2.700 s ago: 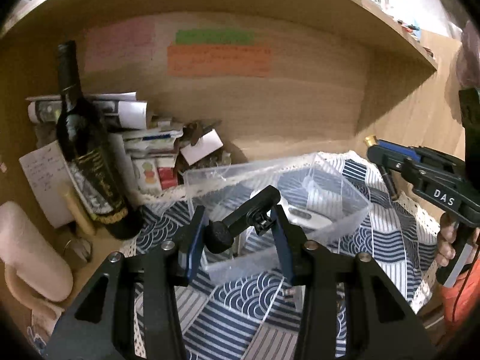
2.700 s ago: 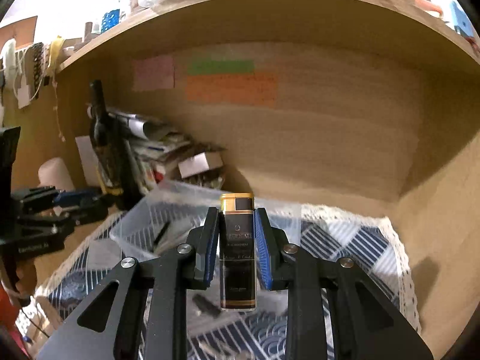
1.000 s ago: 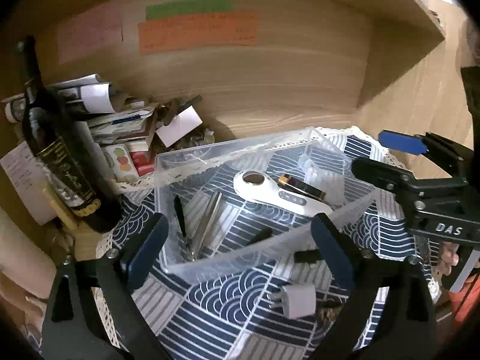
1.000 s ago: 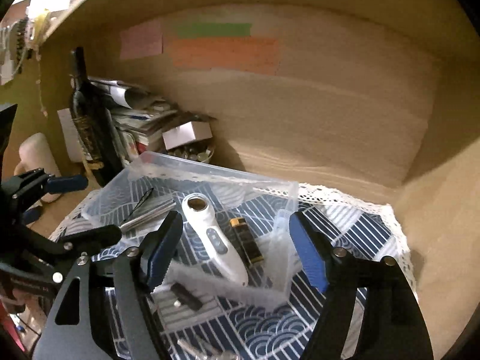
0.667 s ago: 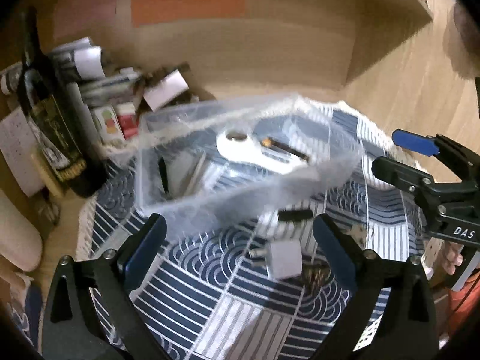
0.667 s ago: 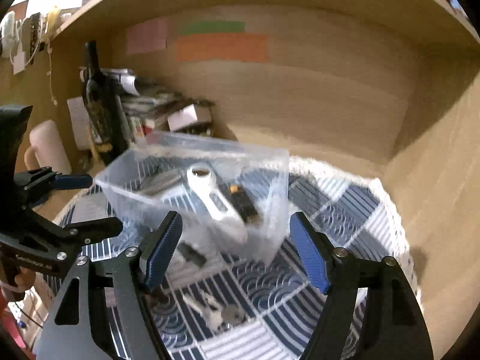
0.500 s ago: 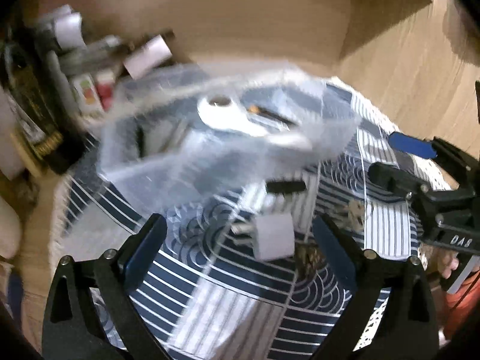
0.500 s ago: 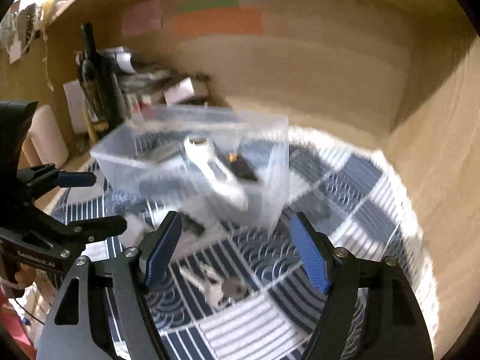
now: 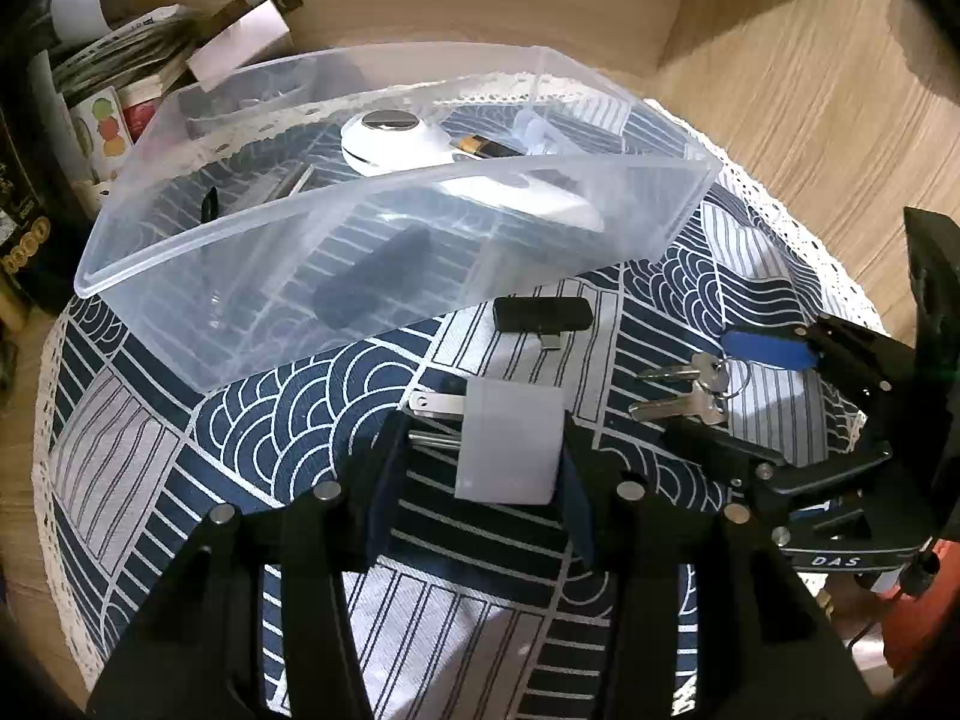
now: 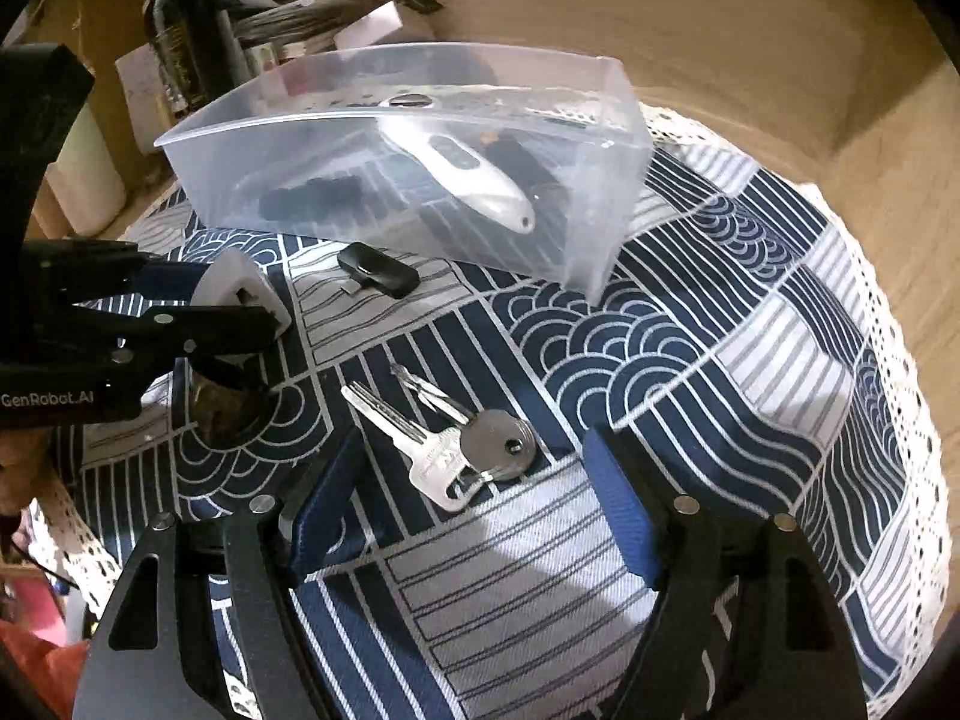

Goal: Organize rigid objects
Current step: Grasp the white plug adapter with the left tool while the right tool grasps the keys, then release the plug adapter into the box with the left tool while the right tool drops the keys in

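Observation:
A clear plastic bin [image 9: 384, 264] stands on the patterned cloth and holds a white handheld device [image 9: 408, 144], a black-and-gold lighter [image 9: 486, 147] and dark tools. My left gripper [image 9: 474, 468] sits low over the cloth, its pads around a white plug adapter [image 9: 510, 444], which also shows in the right wrist view [image 10: 240, 294]. My right gripper [image 10: 474, 504] is open and low, its pads either side of a bunch of silver keys [image 10: 456, 444]. The keys [image 9: 690, 390] have a blue tag [image 9: 768, 348]. A black USB stick [image 9: 540, 312] lies in front of the bin.
A dark wine bottle [image 10: 180, 30] and a pile of papers and boxes [image 9: 150, 78] stand at the back left against the wooden wall. The blue patterned cloth [image 10: 750, 330] with lace edge covers the table. A small dark round object [image 10: 222, 396] sits under the left gripper.
Both grippers let their objects go into the bin, then drew back and dropped to the cloth. The left one has narrowed around the adapter. The right one stays wide over the keys.

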The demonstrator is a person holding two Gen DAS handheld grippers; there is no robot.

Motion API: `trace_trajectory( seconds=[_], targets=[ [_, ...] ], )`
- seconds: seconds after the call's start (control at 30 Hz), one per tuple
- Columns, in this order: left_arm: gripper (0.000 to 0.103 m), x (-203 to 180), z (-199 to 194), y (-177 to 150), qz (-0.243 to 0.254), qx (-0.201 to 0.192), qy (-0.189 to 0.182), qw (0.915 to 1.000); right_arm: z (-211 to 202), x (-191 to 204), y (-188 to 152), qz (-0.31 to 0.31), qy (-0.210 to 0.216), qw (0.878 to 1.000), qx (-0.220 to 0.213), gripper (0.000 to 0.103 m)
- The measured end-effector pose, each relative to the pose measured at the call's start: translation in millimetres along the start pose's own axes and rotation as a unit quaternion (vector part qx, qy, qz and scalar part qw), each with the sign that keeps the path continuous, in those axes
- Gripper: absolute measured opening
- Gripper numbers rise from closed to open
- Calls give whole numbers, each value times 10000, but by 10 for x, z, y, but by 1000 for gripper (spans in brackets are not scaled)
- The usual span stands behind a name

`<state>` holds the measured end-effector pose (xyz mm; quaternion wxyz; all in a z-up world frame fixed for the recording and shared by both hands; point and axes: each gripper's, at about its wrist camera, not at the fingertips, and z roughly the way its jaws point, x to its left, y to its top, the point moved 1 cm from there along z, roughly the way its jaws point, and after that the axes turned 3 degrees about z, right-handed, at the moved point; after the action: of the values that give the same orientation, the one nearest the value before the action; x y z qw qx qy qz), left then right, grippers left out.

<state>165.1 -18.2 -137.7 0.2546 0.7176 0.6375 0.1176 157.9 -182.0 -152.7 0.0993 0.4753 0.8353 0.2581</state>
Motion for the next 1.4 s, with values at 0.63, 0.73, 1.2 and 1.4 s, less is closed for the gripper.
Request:
trace_trajectory(
  seconds=[0.63,0.73,1.2,1.4],
  targets=[
    [46,13,-490,20,-41,-729,190,9971,-230,-28,-49,175,-58,9987,-469,5],
    [46,15,-567,42,-56,-846,203,9962,-298,-16,-31,150,-108,9982,-575,5],
    [46,139,-949,310,-138,-1413,424,9890,-755,-8,437,111,-172,9887,-1486,5],
    [46,240,-972,501,-188,-1521,577,9865,-807,48,776,-41,-167,9842,-1763,5]
  ],
)
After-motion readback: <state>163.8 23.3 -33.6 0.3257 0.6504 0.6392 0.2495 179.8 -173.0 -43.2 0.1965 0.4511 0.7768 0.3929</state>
